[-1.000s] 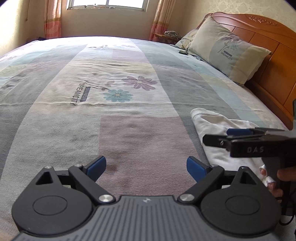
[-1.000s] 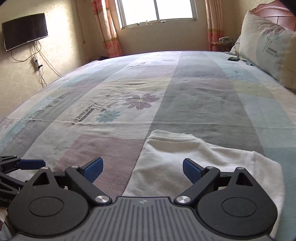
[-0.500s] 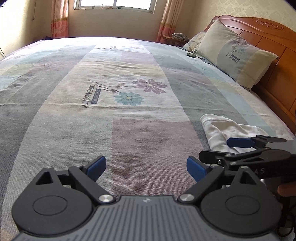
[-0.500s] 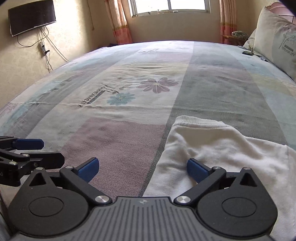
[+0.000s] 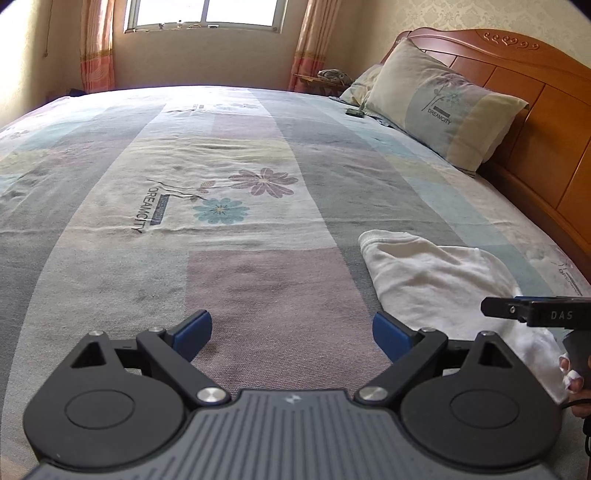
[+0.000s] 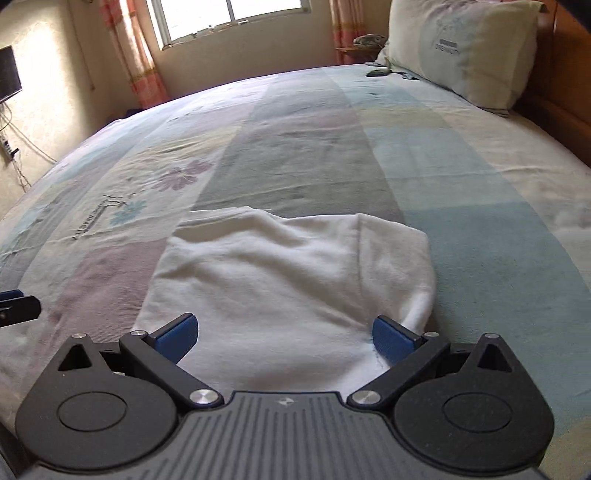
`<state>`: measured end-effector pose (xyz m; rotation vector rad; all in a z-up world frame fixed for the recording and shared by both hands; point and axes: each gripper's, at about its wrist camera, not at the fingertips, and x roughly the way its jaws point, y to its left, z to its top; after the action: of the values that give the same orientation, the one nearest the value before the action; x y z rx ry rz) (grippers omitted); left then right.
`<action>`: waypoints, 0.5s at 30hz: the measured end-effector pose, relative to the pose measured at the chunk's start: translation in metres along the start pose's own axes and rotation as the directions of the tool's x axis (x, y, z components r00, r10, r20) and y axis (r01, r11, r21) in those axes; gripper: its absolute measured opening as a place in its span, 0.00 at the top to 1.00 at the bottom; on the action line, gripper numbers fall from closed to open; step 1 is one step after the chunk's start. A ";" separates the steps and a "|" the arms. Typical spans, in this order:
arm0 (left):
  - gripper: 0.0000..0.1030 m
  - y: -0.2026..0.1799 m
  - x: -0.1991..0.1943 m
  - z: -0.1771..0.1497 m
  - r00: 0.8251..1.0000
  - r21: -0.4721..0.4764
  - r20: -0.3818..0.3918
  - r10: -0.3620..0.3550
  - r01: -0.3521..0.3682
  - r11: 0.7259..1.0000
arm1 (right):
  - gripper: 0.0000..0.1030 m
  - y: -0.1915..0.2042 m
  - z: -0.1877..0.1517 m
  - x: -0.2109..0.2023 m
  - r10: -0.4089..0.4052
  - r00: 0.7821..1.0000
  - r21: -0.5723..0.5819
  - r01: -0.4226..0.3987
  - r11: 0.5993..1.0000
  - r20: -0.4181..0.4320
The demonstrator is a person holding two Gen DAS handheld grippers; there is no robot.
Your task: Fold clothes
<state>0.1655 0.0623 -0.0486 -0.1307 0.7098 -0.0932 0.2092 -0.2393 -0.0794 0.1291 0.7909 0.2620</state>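
A white garment (image 6: 288, 280) lies folded into a compact bundle on the patchwork bedspread (image 6: 461, 177). It also shows in the left wrist view (image 5: 436, 280), at the right. My right gripper (image 6: 284, 336) is open and empty, hovering over the near edge of the garment, fingers on either side of it. My left gripper (image 5: 291, 332) is open and empty over bare bedspread (image 5: 229, 184), left of the garment. The right gripper's side (image 5: 535, 314) shows at the right edge of the left wrist view.
A pillow (image 5: 443, 107) leans against the wooden headboard (image 5: 546, 122) at the right. A small dark object (image 5: 354, 112) lies on the bed near the pillow. A window with curtains (image 5: 203, 14) is at the far wall. A TV (image 6: 7, 79) hangs on the left wall.
My right gripper has swung right and now faces the garment squarely. My left gripper has shifted slightly; both stay open and empty.
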 end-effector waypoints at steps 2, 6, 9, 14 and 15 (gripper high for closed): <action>0.09 -0.001 -0.005 0.002 1.000 -0.006 0.010 0.005 -0.005 1.000 | 0.00 0.002 0.001 -0.010 0.019 0.999 0.001 -0.019 1.000 0.027; 0.09 -0.003 -0.007 0.003 1.000 -0.014 0.015 0.012 -0.012 1.000 | 0.00 0.027 0.001 -0.031 0.082 0.995 -0.092 -0.077 0.993 0.056; 0.09 -0.006 -0.011 0.003 1.000 -0.007 0.021 0.006 -0.005 1.000 | 0.00 0.045 -0.012 -0.028 0.129 0.991 -0.147 -0.124 0.981 0.029; 0.09 -0.004 -0.018 0.003 0.999 -0.010 0.031 0.007 -0.007 1.000 | 0.00 0.054 -0.030 -0.001 0.087 0.994 -0.129 -0.095 0.987 -0.068; 0.09 -0.003 -0.018 0.003 1.000 -0.013 0.029 0.012 -0.012 1.000 | 0.00 0.056 -0.031 -0.003 0.083 0.995 -0.129 -0.091 0.987 -0.063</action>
<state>0.1536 0.0621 -0.0339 -0.1400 0.6823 -0.0750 0.1747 -0.1859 -0.0867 0.0321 0.8236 0.4014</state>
